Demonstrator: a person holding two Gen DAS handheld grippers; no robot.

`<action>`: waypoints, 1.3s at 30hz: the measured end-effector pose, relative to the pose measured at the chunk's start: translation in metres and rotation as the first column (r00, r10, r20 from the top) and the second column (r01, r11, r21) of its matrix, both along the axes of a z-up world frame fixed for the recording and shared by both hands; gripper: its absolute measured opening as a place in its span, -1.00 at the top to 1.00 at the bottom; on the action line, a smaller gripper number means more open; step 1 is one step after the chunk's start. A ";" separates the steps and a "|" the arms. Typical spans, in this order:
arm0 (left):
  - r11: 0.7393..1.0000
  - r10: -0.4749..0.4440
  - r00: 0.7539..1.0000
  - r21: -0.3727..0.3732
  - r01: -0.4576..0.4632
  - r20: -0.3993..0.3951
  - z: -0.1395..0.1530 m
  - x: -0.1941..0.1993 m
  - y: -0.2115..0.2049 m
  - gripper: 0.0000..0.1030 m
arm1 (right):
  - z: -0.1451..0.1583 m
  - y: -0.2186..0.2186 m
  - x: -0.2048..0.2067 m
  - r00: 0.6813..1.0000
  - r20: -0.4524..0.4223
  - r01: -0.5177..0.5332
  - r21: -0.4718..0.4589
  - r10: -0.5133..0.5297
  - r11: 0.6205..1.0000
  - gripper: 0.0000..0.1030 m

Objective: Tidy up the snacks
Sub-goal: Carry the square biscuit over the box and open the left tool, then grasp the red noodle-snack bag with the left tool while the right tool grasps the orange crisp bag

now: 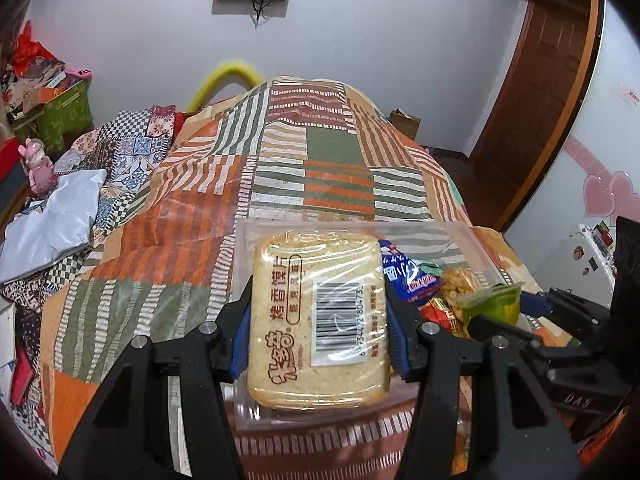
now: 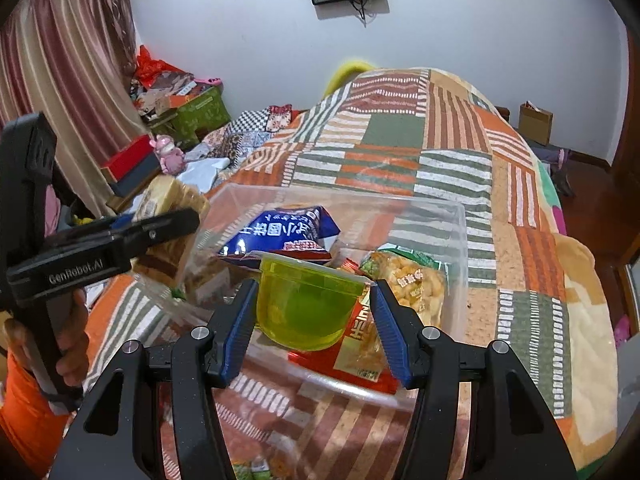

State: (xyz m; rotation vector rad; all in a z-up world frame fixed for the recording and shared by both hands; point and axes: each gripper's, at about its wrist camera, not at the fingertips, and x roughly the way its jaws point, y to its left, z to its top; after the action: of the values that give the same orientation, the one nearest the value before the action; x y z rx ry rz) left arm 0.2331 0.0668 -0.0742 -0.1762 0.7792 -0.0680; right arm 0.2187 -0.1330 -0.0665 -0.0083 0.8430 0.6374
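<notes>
My left gripper (image 1: 318, 320) is shut on a wrapped pack of toasted bun slices (image 1: 318, 316), beige with a barcode label, held over the near left part of a clear plastic box (image 1: 476, 240). The same pack (image 2: 168, 200) shows at the left of the right wrist view, in the other gripper's jaws. My right gripper (image 2: 312, 312) is shut on a green jelly cup (image 2: 306, 304), held above the box's (image 2: 460, 248) front edge. Inside the box lie a blue snack bag (image 2: 280, 234), a green-topped bag of yellow puffs (image 2: 416, 284) and a red-and-green packet (image 2: 362, 346).
The box stands on a bed with an orange, green and white patchwork cover (image 1: 312, 168). A silver bag (image 1: 52, 220) and a pink figurine (image 1: 38, 164) lie at the bed's left side. A person's hand (image 2: 72, 352) grips the left tool. A wooden door (image 1: 536, 92) stands at the right.
</notes>
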 end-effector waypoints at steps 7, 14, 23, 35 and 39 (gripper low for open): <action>1.000 -0.002 1.000 0.016 0.002 -0.031 -0.013 0.017 -0.004 -0.05 | -0.012 0.006 0.008 1.000 -0.020 -0.005 -0.027 0.004 1.000 -0.04; 1.000 -0.002 0.999 0.019 0.003 -0.049 -0.022 0.024 -0.005 -0.05 | -0.017 0.011 0.008 1.000 -0.016 -0.022 -0.056 0.021 0.998 -0.04; 0.999 0.030 0.995 0.027 -0.028 -0.092 -0.032 0.027 0.000 -0.16 | -0.021 0.018 0.009 0.999 -0.024 -0.033 -0.097 0.030 0.995 -0.09; 0.999 0.026 0.996 0.021 -0.024 -0.084 -0.025 0.012 0.002 -0.31 | -0.007 0.013 0.001 1.000 0.013 -0.021 -0.086 0.022 0.996 -0.19; 0.999 0.022 0.998 0.030 -0.020 -0.061 -0.016 0.001 0.000 -0.34 | 0.001 0.008 -0.004 1.000 0.025 -0.013 -0.073 0.015 0.997 -0.25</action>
State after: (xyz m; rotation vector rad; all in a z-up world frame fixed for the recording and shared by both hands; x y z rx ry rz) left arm 0.2346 0.0666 -0.0897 -0.1594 0.8391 -0.0313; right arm 0.2144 -0.1249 -0.0656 -0.0886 0.8421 0.6184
